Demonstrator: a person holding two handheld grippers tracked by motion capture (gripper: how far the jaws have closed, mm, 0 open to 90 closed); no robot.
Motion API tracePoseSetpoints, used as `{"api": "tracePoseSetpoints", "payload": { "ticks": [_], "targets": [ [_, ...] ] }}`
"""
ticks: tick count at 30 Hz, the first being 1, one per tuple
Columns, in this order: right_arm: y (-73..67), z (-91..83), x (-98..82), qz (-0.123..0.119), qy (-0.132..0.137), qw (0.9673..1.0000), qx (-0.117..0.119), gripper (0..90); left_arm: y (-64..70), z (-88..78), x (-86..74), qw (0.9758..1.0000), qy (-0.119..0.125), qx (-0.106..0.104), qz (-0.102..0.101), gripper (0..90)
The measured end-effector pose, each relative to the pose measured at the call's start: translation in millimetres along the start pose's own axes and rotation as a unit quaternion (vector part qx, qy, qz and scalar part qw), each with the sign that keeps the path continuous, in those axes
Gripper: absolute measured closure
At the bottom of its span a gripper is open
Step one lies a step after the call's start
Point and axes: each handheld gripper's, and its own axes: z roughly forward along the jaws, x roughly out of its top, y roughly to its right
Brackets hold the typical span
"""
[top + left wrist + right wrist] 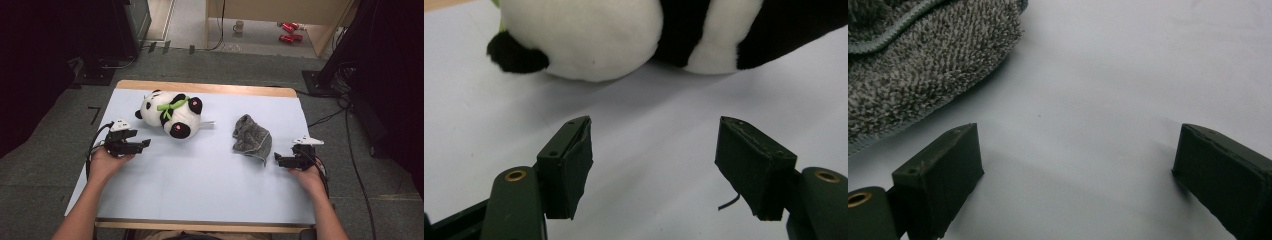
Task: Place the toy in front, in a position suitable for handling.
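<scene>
Panda and towel lie untouched between two spread grippers

The panda plush (pixel 170 114) lies on its side on the table (pixel 200 180), just beyond the left gripper (pixel 145 143), whose fingers (pixel 569 160) stand wide apart with nothing between them. Right of the panda lies a crumpled grey towel (pixel 252 137); the right gripper (pixel 276 159) sits just right of it, fingers (pixel 943 175) also wide and empty.
</scene>
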Motion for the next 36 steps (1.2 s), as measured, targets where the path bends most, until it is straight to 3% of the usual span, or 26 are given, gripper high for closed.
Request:
{"api": "tracePoseSetpoints", "payload": {
  "ticks": [5, 7, 9, 14, 19, 24, 36],
  "targets": [
    [0.0, 0.0, 0.0, 0.0, 0.0, 1.0, 0.0, 4.5, -2.2, -1.4, 9.0, 0.9999, 0.011, -0.004, -0.002, 32.0],
    [0.0, 0.0, -0.1, -0.001, 0.0, 1.0, 0.0, 4.5, -4.9, -3.3, 16.3, 0.9996, 0.011, -0.026, -0.002, 37.7],
    [0.0, 0.0, -0.1, -0.001, 0.0, 1.0, 0.0, 4.5, -5.3, -4.1, 18.8, 0.9995, 0.014, -0.028, 0.0, 38.5],
    [-0.2, 0.0, -0.1, -0.001, 0.001, 1.0, -0.001, 4.5, -7.2, -7.4, 34.2, 0.9982, 0.017, -0.058, 0.001, 42.6],
    [-0.2, 0.0, -0.2, -0.001, 0.001, 1.0, -0.001, 4.5, -8.8, -8.3, 42.6, 0.9979, 0.025, -0.059, -0.004, 39.3],
    [-0.2, 0.0, -0.3, -0.001, 0.001, 1.0, -0.001, 4.5, -8.2, -7.2, 56.5, 0.9976, 0.028, -0.062, 0.011, 43.3],
    [-0.3, 0.1, -0.4, -0.001, 0.002, 1.0, -0.001, 4.5, -9.9, 6.2, 76.5, 0.9962, 0.034, -0.08, 0.009, 45.9]
  ]
}}
